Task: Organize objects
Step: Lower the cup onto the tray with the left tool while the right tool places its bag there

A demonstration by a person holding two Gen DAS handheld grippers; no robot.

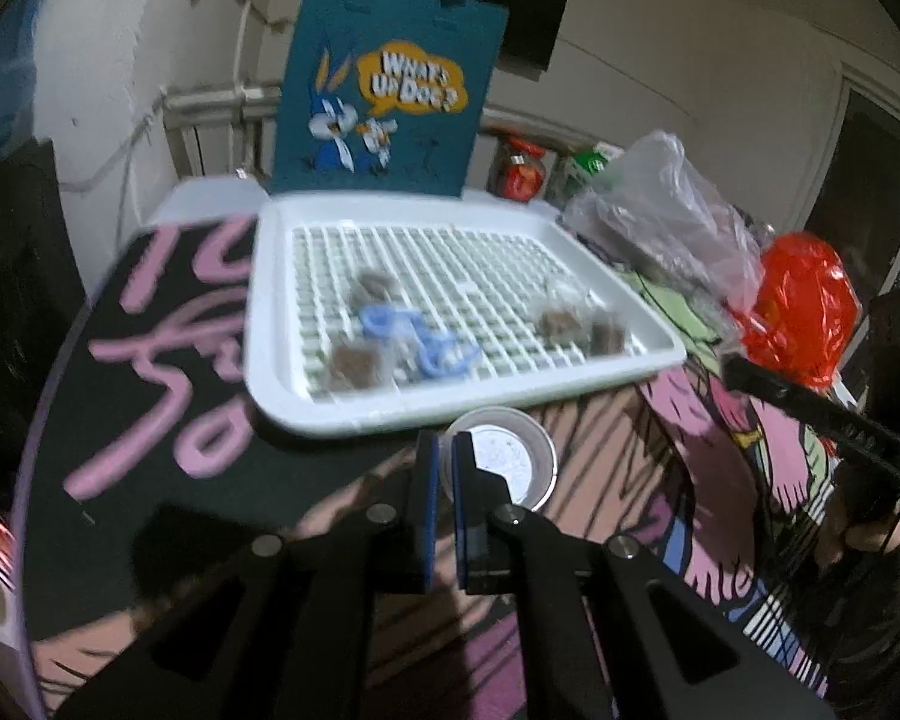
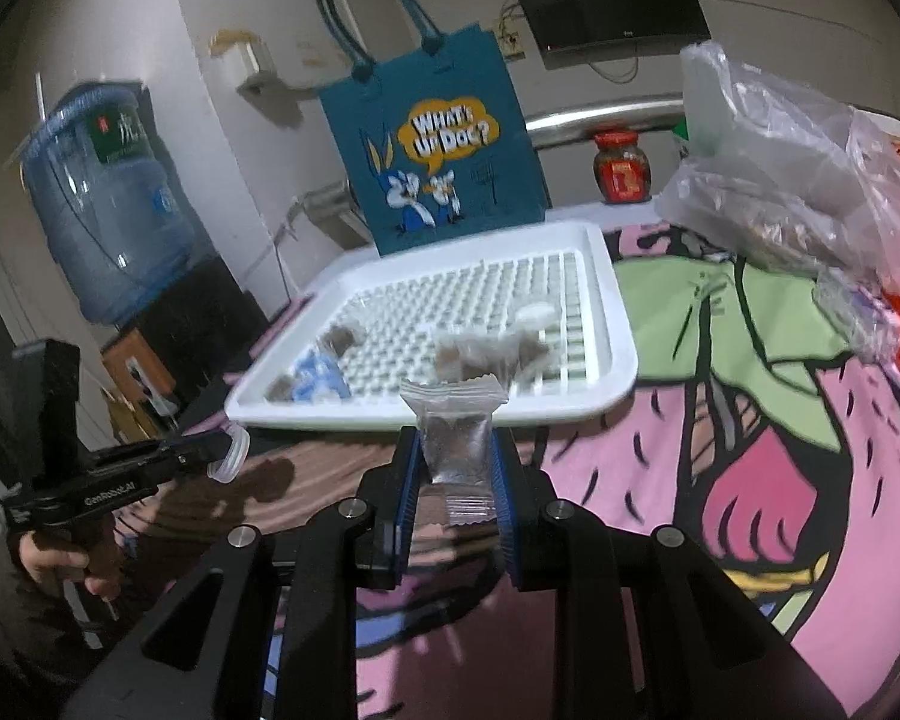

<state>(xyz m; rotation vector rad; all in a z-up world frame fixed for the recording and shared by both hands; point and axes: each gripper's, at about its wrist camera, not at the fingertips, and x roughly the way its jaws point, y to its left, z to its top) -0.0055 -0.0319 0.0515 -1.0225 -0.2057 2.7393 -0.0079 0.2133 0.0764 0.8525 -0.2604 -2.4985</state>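
- My right gripper (image 2: 455, 462) is clamped on a small clear sachet (image 2: 453, 429) with something dark inside; the pads pinch its lower half and the crimped top edge stands up free above them.
- My left gripper (image 1: 447, 468) pinches the near wall of a little clear plastic cup (image 1: 501, 457), one finger inside the rim and one outside. It is held just in front of the white tray (image 1: 306, 402).
- The tray's grid floor holds more of the same brown sachets (image 1: 354, 363), plus a blue loop-shaped thing (image 1: 417, 333) I can't identify through the blur.
- I judge the step to be dropping this sachet into the cup, so I should keep the cup mouth level and steady.
- The sachet is floppy and looks nearly as wide as the cup mouth. I would bring it in end-first, right over the opening, and let go only once its lower end is inside the rim.
- The thin cup wall could buckle; light grip.
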